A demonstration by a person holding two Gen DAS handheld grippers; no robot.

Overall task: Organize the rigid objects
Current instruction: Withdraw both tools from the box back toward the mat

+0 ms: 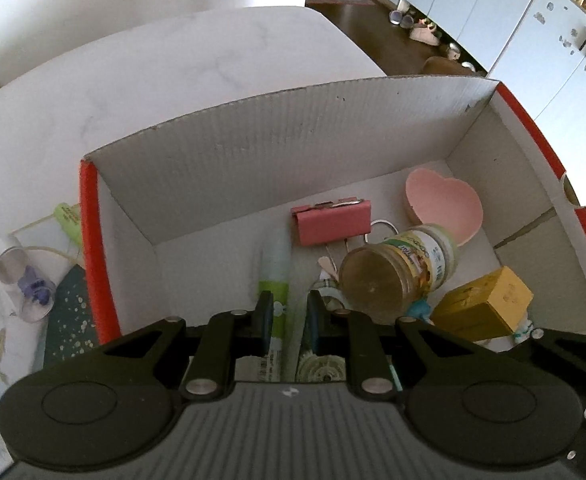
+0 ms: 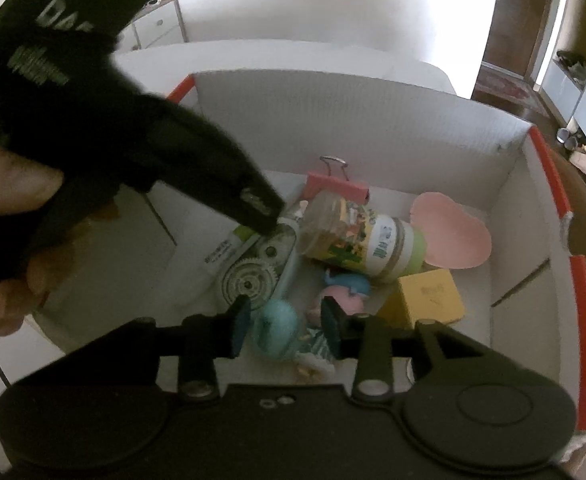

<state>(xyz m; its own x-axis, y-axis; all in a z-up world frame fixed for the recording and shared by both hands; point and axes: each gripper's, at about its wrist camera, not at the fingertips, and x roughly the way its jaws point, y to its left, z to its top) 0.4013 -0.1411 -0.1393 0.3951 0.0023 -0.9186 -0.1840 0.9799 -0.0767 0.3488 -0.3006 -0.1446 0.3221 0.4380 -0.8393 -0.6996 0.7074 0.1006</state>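
Observation:
A white cardboard box with a red rim (image 1: 89, 200) (image 2: 553, 184) holds a jar lying on its side (image 1: 389, 276) (image 2: 357, 236), a pink binder clip (image 1: 335, 222), a pink heart dish (image 1: 445, 204), a yellow block (image 1: 485, 308) and a correction tape (image 2: 253, 276). My left gripper (image 1: 289, 312) (image 2: 261, 216) reaches down into the box, shut on a green-and-white tube (image 1: 275, 288) (image 2: 229, 248). My right gripper (image 2: 285, 322) stands open low in the box. A teal round toy (image 2: 277, 332) lies between its fingers, with a gap on the right side.
Outside the box's left wall lie a green tube (image 1: 69, 220), a clear container with a purple piece (image 1: 25, 280) and a dark speckled item (image 1: 69, 316) on the white table (image 1: 173, 80). A person's hand (image 2: 13, 184) holds the left gripper. Small blue (image 2: 349, 282) and pink (image 2: 341, 296) toys sit mid-box.

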